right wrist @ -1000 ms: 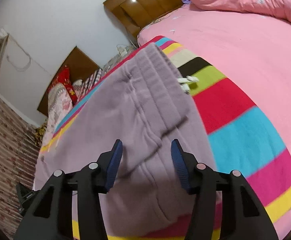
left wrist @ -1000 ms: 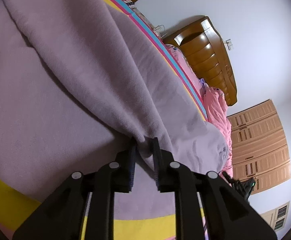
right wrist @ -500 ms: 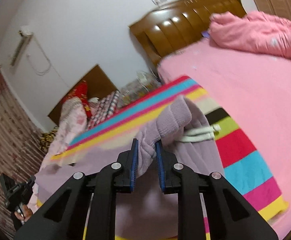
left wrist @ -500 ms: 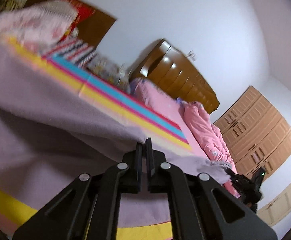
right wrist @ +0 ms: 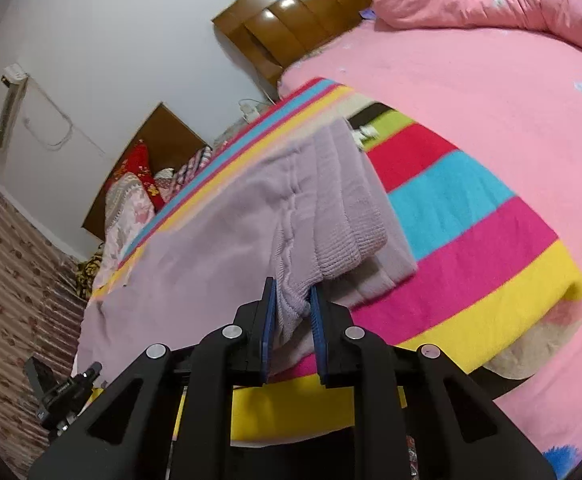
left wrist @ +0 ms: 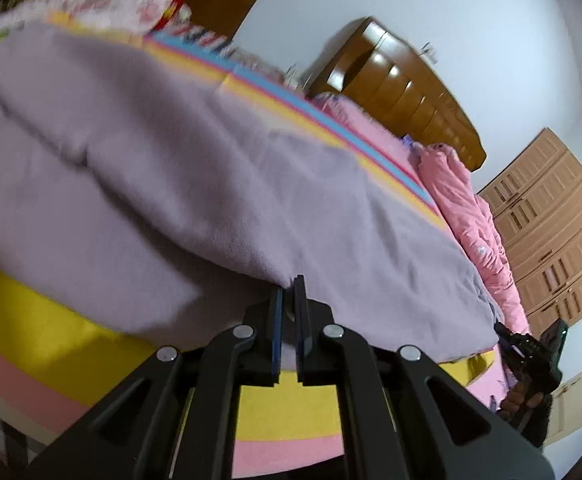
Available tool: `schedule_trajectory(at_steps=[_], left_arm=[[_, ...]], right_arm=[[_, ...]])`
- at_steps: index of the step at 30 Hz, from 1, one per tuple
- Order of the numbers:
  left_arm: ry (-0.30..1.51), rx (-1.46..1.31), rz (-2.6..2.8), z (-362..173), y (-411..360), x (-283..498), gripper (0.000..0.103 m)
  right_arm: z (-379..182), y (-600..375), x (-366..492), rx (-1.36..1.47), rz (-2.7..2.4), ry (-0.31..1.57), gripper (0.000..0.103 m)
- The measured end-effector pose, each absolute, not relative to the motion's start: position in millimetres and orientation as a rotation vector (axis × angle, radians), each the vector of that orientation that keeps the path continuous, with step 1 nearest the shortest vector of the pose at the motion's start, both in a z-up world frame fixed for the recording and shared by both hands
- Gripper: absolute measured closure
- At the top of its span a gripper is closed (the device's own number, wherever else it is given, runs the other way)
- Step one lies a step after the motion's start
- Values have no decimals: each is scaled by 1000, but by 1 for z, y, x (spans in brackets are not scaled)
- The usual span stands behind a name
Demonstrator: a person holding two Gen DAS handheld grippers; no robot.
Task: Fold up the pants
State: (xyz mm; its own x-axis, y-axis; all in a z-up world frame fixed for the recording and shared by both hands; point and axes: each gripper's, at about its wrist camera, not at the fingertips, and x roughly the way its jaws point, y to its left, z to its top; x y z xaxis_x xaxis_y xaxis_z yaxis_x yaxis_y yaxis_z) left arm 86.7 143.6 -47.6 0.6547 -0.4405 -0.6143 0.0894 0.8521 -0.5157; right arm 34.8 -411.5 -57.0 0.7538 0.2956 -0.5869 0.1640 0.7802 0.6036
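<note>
The lilac fleece pants [right wrist: 219, 256] lie on the striped blanket [right wrist: 471, 216] on the bed, soft and floppy (likely sagging between grips), the right claw [right wrist: 293, 300] clenched on the ribbed waistband, the left claw [left wrist: 288, 292] pinching a leg edge.

Both sets of jaws have closed, pinching the lilac pants [right wrist: 227, 248] and lifting their edge off the striped blanket [right wrist: 471, 216].

Lilac fleece pants [right wrist: 219, 248] lie folded lengthwise, ribbed waistband lifted
</note>
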Motion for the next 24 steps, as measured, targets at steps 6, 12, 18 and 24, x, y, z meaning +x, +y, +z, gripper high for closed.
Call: schedule_trajectory(at_steps=[6,12,18,24], left_arm=[[879,-499,-279,-74,151,91,98],[834,-518,-289,-74,159,87,97],[836,-501,-271,-77,160,82,97],[771,-498,-246,-66,155,62,97]], right_arm=[[-76,-418,32,727,82,741,86],[-70,-413,33,695,68,730,86],[-74,-412,29,684,74,730,86],[-73,-411,29,668,65,730,86]])
